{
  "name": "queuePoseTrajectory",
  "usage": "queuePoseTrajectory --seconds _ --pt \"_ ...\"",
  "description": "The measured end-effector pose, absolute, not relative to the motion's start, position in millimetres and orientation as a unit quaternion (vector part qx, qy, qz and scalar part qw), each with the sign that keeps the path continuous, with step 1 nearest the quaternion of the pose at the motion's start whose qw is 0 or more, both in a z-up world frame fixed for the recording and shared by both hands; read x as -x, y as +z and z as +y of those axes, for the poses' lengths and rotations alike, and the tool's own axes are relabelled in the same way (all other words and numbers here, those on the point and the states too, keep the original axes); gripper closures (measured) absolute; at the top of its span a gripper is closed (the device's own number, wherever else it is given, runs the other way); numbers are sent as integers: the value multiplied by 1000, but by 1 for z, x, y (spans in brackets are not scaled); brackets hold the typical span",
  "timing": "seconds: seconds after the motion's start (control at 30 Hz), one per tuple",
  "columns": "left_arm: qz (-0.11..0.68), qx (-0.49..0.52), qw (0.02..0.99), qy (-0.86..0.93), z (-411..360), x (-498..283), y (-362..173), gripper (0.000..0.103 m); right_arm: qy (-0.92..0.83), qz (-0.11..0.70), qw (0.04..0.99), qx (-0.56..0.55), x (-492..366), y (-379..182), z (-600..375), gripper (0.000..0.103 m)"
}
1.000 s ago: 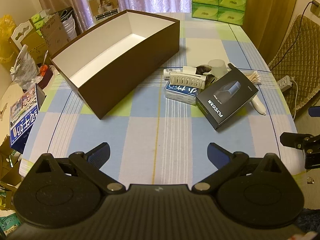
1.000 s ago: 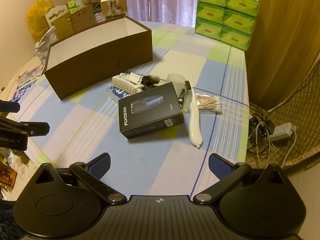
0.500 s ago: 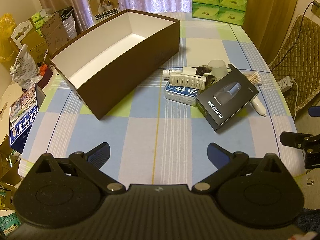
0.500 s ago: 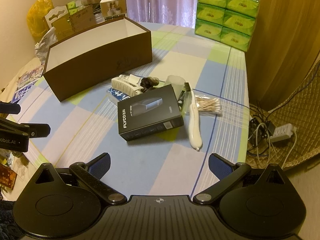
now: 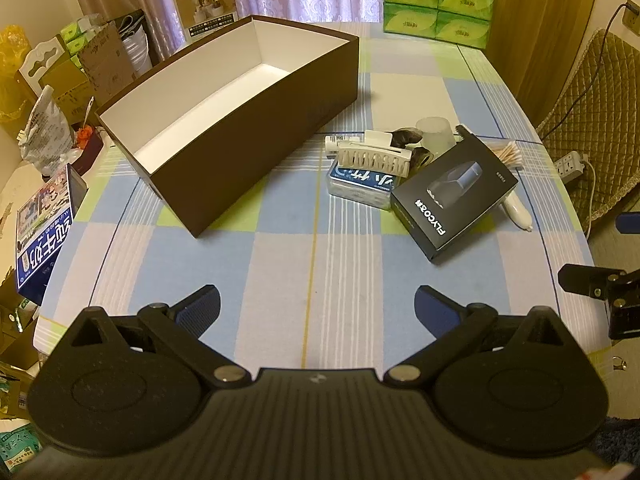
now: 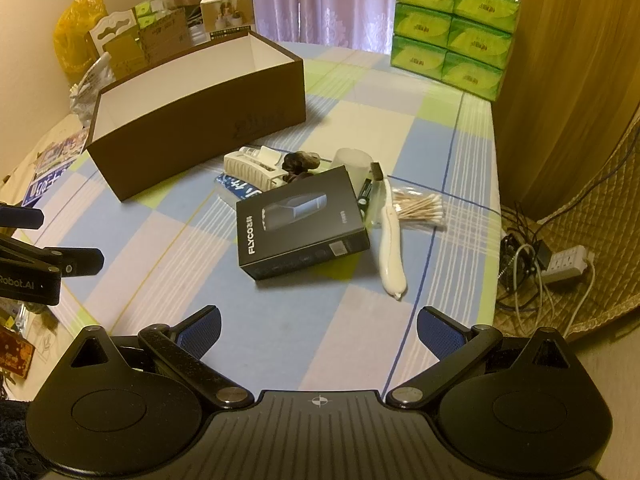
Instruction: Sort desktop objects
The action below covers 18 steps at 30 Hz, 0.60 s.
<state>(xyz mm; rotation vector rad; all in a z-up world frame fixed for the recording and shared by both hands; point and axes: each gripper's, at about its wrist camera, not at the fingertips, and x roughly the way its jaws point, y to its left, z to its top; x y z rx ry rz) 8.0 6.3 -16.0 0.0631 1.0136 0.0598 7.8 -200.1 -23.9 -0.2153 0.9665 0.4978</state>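
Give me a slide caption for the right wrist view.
Open right gripper faces black FLYCO box amid clutter beside empty brown box.

The open box sits left of the clutter, where the shaver box lies before the cup.

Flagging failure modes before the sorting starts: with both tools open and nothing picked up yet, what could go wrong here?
1. The black FLYCO box lies propped on the blue packet beside the comb; lifting it may shift that pile.
2. The cotton swabs lie loose, so an open right tool could scatter them.
3. The white pen-like item lies near the table edge and might roll off.
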Motion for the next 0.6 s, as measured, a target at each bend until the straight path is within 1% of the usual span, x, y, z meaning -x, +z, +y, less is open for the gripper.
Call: queuePoseTrajectory --seconds 0.6 --pt "491 -37 870 16 1 -18 -20 1 234 464 849 94 -13 -31 -206 2"
